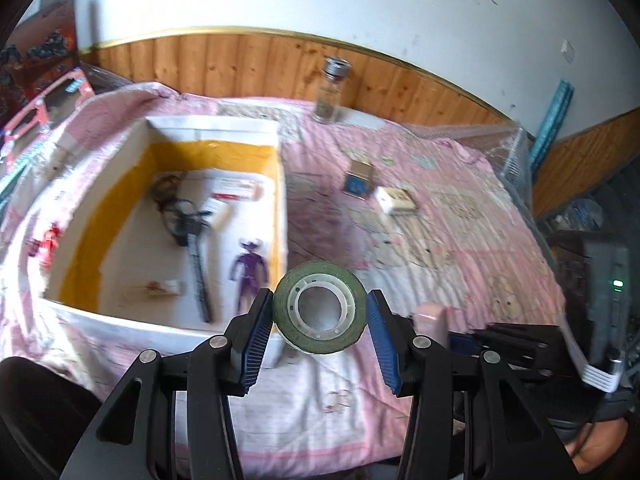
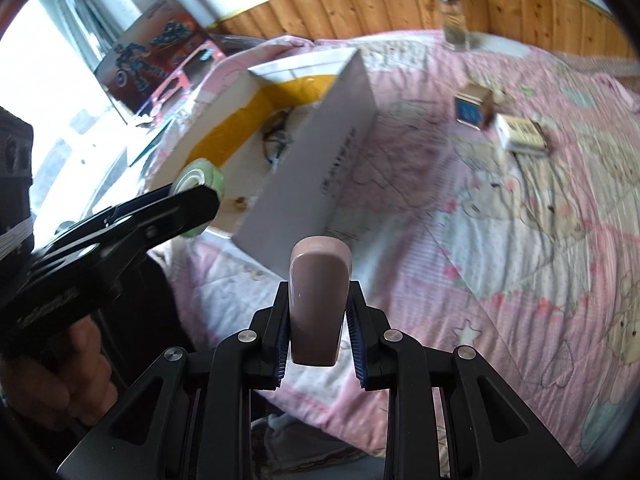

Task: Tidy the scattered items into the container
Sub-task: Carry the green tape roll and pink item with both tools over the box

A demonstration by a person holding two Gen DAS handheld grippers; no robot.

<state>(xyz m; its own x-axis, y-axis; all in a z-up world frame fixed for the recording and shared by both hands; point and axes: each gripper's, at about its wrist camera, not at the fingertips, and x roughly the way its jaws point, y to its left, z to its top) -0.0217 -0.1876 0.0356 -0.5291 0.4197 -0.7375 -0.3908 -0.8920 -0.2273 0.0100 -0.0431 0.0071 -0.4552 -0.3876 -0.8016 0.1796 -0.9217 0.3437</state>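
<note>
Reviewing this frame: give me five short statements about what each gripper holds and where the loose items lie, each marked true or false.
1. The left gripper holds a tape roll. True.
2. The right gripper is empty. False: it grips a pinkish block.
3. A purple figure lies inside the white box. True.
4. The glass bottle is in the box. False: it stands on the bedspread near the wood panelling.
5. A red figure lies outside the box. True.
</note>
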